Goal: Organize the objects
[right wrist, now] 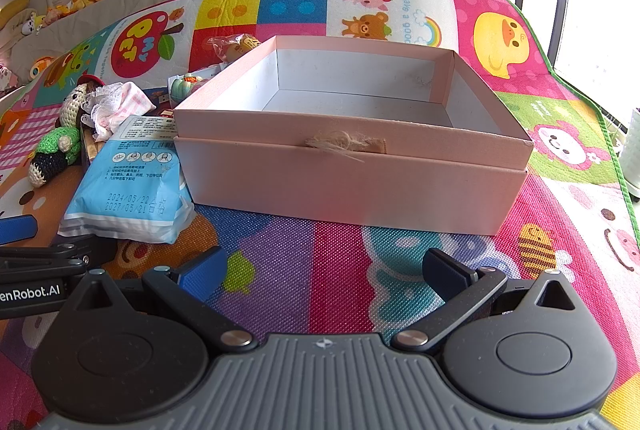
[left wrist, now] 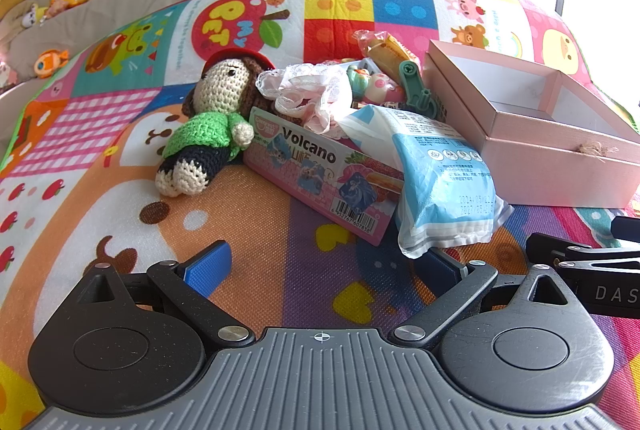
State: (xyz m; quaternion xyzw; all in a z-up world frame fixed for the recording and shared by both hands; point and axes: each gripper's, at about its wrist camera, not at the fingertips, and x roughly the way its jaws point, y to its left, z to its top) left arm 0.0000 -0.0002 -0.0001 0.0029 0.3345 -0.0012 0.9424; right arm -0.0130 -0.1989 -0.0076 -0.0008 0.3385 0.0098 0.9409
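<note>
Left gripper (left wrist: 324, 264): fingers spread, holding nothing, low over the play mat (left wrist: 260, 213). Blue packet (left wrist: 444, 181) lies just ahead of its right finger, Volcano box (left wrist: 316, 173) ahead between the fingers.

Right gripper (right wrist: 326, 272): fingers spread, empty, level; pink box (right wrist: 352, 169) sits directly ahead, apart.

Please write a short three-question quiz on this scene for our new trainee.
1. True or false: the pink box already holds toys.
2. Which item lies nearest the left hand-held gripper? A) crochet doll B) blue-and-white packet C) lace cloth
3. Fill in: the snack carton reads "____".

Key: 1 false, it is empty; 2 B; 3 Volcano. Both hand-held grippers, the right too, are open.
</note>
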